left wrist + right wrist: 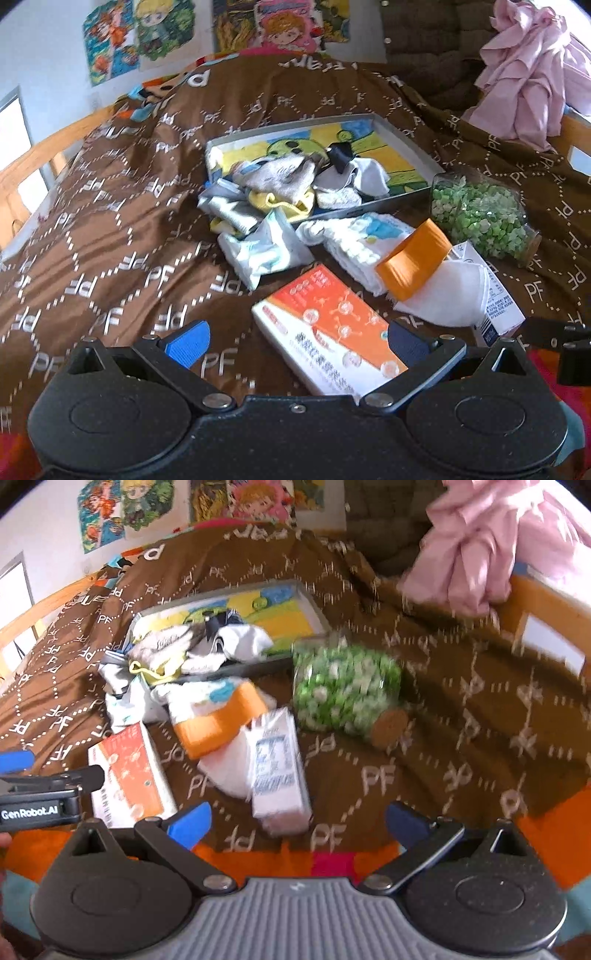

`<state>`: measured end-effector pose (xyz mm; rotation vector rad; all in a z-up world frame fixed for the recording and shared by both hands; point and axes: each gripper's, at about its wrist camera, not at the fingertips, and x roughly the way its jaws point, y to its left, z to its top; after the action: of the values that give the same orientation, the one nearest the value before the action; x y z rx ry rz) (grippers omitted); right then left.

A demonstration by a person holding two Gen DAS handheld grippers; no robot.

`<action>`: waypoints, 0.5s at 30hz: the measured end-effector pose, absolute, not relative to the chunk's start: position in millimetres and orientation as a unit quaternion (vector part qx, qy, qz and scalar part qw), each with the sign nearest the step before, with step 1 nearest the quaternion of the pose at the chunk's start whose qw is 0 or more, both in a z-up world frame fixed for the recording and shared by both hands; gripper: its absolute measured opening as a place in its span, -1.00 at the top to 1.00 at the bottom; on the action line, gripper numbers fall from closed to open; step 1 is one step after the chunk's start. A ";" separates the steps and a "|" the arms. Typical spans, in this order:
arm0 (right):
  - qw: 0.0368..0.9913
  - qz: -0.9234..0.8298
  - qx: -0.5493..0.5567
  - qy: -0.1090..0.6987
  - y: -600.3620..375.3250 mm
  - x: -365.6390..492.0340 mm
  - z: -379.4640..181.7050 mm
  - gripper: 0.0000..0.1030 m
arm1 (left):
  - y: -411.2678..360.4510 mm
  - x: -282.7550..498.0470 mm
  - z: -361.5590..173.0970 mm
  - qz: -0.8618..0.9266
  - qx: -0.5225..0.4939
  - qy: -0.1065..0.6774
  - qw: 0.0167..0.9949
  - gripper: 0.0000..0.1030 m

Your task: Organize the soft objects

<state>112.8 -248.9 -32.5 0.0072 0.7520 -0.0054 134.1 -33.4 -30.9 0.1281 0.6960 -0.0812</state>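
Note:
A shallow picture-printed tray (402,136) lies on the brown bedspread, with a heap of grey, white and yellow socks (280,173) spilling over its near left corner. In front of it lie a pale crumpled cloth (262,251), a white knitted cloth with a blue patch (354,236) and a flat white cloth (450,295). My left gripper (295,343) is open and empty over an orange-and-white box (328,325). The right wrist view is blurred. My right gripper (295,821) is open and empty just short of a white carton (277,771). The socks (192,646) and tray (314,605) lie beyond it.
An orange roll (417,254) rests on the white cloths. A glass jar of green stars (476,214) with a cork lies on its side at the right. Pink fabric (528,74) hangs at the far right. A wooden bed rail (37,155) runs along the left.

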 end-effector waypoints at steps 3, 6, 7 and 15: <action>0.932 -0.002 -0.013 0.362 -249.1 119.7 -32.7 -0.99 | -34.9 140.6 -28.9 -0.051 0.068 0.335 0.938 -0.98; 0.933 0.005 -0.020 0.359 -250.7 126.9 -32.6 -0.99 | -34.9 144.2 -27.9 -0.055 0.059 0.332 0.940 -0.98; 0.934 0.008 -0.025 0.357 -251.0 129.3 -32.8 -0.99 | -35.2 146.0 -27.5 -0.057 0.056 0.333 0.940 -0.98; 0.939 0.035 -0.076 0.335 -253.5 149.7 -34.3 -0.99 | -34.8 161.2 -25.6 -0.070 0.041 0.327 0.942 -0.98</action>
<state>149.7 -253.5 -34.3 -0.1559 0.6831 0.0718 161.2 -34.8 -25.6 0.0845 0.6665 -0.1426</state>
